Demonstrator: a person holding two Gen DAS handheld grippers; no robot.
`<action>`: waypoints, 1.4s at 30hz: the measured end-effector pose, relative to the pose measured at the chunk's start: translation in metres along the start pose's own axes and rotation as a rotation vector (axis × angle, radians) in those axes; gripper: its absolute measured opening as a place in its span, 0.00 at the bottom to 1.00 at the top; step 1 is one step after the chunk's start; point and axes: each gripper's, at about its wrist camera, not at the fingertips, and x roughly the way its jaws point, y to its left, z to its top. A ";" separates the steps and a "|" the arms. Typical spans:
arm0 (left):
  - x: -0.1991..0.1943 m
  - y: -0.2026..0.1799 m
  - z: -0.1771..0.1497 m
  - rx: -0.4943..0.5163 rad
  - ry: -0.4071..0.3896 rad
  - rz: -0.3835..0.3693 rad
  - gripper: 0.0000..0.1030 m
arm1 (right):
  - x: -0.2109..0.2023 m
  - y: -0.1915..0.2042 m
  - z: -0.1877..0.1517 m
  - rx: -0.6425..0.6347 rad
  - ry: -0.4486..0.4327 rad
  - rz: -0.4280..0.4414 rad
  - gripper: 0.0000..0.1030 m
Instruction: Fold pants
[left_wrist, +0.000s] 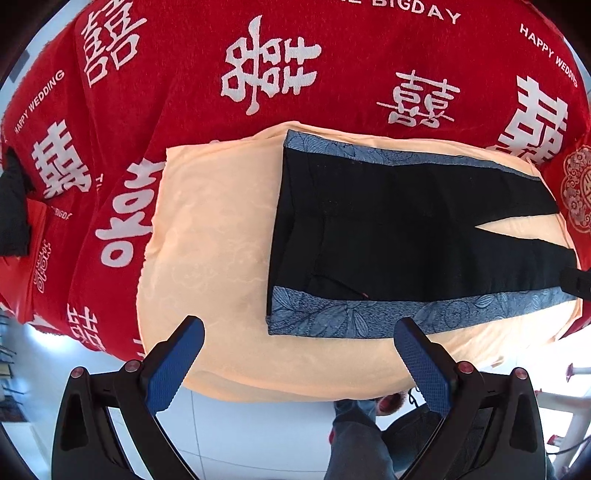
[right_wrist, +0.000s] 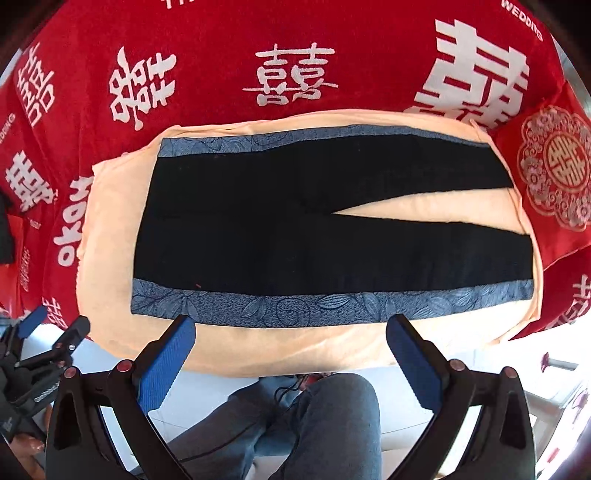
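Black pants (left_wrist: 388, 229) with blue patterned side stripes lie flat on a peach cloth (left_wrist: 214, 236), waistband to the left, legs spread in a V to the right. The right wrist view shows the whole pants (right_wrist: 258, 236) on the same peach cloth (right_wrist: 110, 229). My left gripper (left_wrist: 299, 343) is open and empty, hovering at the near edge below the waist end. My right gripper (right_wrist: 291, 339) is open and empty, hovering over the near edge by the lower side stripe. The left gripper also shows at the left edge of the right wrist view (right_wrist: 55, 325).
A red blanket with white characters (left_wrist: 295, 74) covers the surface around the peach cloth. A red embroidered cushion (right_wrist: 554, 166) lies beside the leg ends. A dark item (left_wrist: 13, 206) sits at far left. The person's jeans-clad legs (right_wrist: 314, 417) and white floor are below the edge.
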 end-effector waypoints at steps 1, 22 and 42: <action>0.000 0.001 0.000 -0.005 -0.001 -0.001 1.00 | 0.002 0.000 -0.002 -0.012 0.000 -0.011 1.00; 0.055 0.020 -0.028 -0.180 0.128 -0.056 1.00 | 0.041 -0.031 -0.041 0.061 0.090 0.018 1.00; 0.192 -0.017 0.039 -0.107 0.073 0.103 1.00 | 0.135 -0.054 -0.037 0.115 0.152 0.127 1.00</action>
